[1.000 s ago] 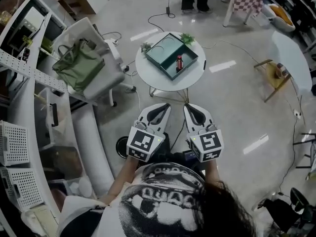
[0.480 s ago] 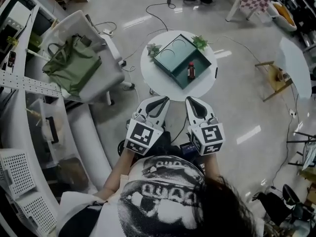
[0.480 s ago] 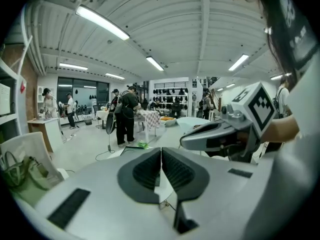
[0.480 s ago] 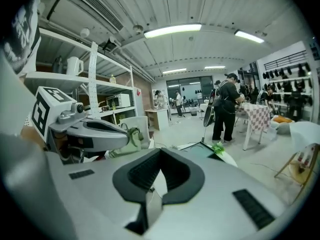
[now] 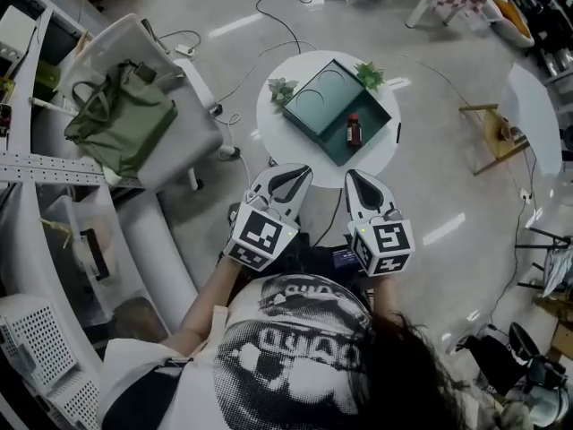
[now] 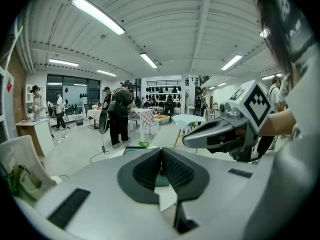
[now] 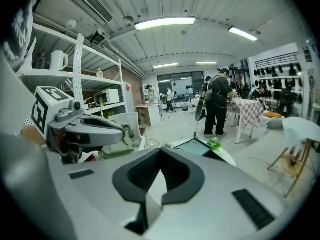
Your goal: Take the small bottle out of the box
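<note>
A person is holding the left gripper (image 5: 288,174) and the right gripper (image 5: 358,179) side by side in front of the body, both pointing toward a round white table (image 5: 273,122). Neither is touching the table. The left gripper's jaws are pressing together with nothing between them, and the right gripper's jaws are doing the same. Both are clenched and empty.

The small bottle (image 5: 354,131), dark with a red cap, is sitting inside the teal box (image 5: 320,95) on the table, in the part of the box nearer the person. Two small green plants are standing just beside the box, one (image 5: 283,88) at its left corner and one (image 5: 369,75) at its far right corner. To the left of the table, a green bag (image 5: 116,124) is resting on a white chair (image 5: 195,140).
</note>
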Demonstrator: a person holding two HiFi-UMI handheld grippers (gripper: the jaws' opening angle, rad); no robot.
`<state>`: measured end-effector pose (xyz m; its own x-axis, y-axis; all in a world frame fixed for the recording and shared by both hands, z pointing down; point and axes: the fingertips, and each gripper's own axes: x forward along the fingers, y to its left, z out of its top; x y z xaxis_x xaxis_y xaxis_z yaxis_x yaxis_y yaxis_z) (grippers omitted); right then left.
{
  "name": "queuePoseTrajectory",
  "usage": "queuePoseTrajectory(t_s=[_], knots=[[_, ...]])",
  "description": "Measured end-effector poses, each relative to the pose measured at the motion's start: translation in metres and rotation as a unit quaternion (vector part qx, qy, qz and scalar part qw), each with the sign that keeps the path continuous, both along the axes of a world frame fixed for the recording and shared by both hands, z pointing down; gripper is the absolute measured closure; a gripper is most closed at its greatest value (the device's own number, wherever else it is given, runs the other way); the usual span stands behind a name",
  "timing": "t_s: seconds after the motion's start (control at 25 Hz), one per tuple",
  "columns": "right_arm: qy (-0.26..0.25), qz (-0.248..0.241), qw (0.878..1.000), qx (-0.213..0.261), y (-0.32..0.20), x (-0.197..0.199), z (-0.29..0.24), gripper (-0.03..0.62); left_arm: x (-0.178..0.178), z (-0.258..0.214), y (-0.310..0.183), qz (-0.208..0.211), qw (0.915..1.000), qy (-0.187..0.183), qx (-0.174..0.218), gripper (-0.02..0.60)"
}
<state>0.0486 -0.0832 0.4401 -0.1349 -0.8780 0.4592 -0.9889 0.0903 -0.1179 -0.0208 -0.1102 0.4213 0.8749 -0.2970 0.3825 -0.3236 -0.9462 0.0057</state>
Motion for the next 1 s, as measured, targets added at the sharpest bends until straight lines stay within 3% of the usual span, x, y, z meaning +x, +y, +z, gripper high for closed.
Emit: queuePoseTrajectory(t_s=[0.6, 1.0], knots=[[0.004, 0.063, 0.998, -0.027, -0.001, 0.047, 0.017, 0.597, 0.043, 0.015, -0.002, 0.053, 0.9983, 0.006, -0.024, 0.568], [-0.036, 0.055, 0.995, -0.068, -0.035, 0.096, 0.06, 0.594, 0.062, 0.02, -0.026, 0.001, 0.9997, 0.0, -0.026, 0.568]])
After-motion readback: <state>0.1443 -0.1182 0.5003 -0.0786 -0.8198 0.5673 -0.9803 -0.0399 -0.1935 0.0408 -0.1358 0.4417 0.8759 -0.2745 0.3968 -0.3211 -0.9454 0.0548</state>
